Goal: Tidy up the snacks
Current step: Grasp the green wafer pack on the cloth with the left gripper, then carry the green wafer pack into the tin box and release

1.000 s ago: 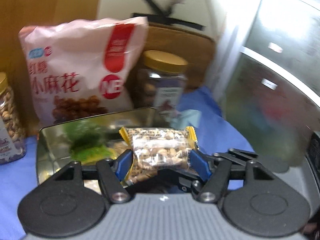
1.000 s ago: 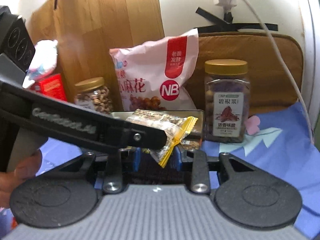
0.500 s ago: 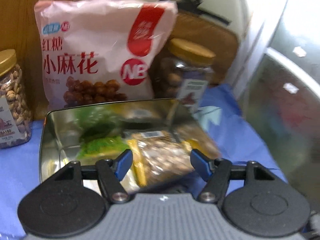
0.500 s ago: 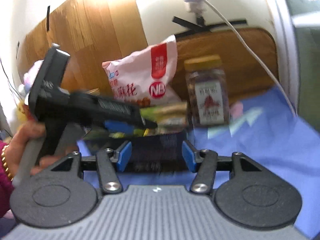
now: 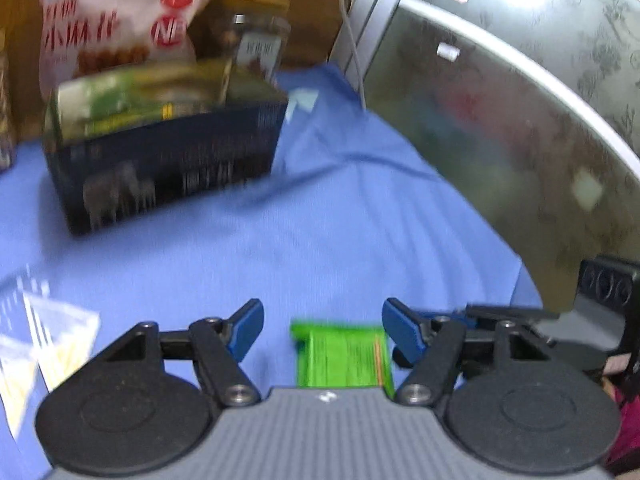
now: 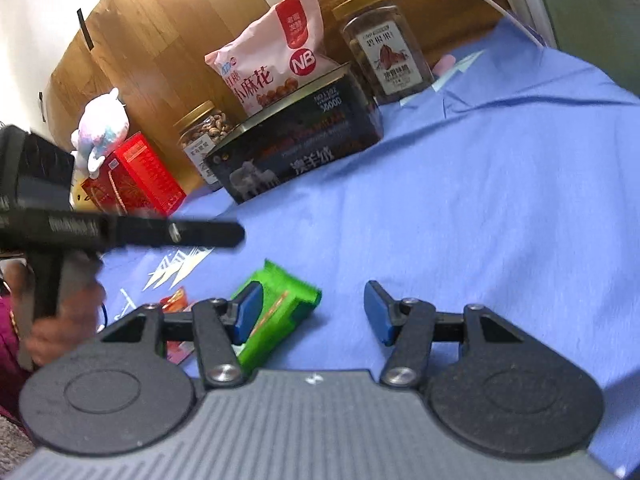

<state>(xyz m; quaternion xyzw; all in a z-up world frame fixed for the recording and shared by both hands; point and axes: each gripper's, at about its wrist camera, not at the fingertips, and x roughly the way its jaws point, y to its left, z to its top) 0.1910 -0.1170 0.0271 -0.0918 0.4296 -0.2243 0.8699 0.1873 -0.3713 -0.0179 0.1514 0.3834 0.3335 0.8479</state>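
A dark metal tin [image 5: 168, 160] holding snack packets stands at the back of the blue cloth; it also shows in the right wrist view [image 6: 296, 148]. A green snack packet [image 5: 342, 354] lies flat on the cloth between the fingers of my open, empty left gripper [image 5: 322, 326]. In the right wrist view the same green packet [image 6: 280, 304] lies beside the left finger of my open, empty right gripper [image 6: 312, 312]. The left gripper's body [image 6: 120, 232] reaches in from the left there.
Behind the tin stand a pink snack bag [image 6: 276, 56], a brown-lidded jar [image 6: 384, 52], a nut jar [image 6: 200, 136], a red box [image 6: 136, 176] and a plush toy [image 6: 100, 132]. A clear packet [image 5: 36, 340] and a red packet [image 6: 176, 304] lie on the cloth. A metal panel [image 5: 520, 100] rises on the right.
My left gripper let go of the nut packet into the tin, then pulled back and down over the green packet. My right gripper also drew back and lowered toward the cloth.
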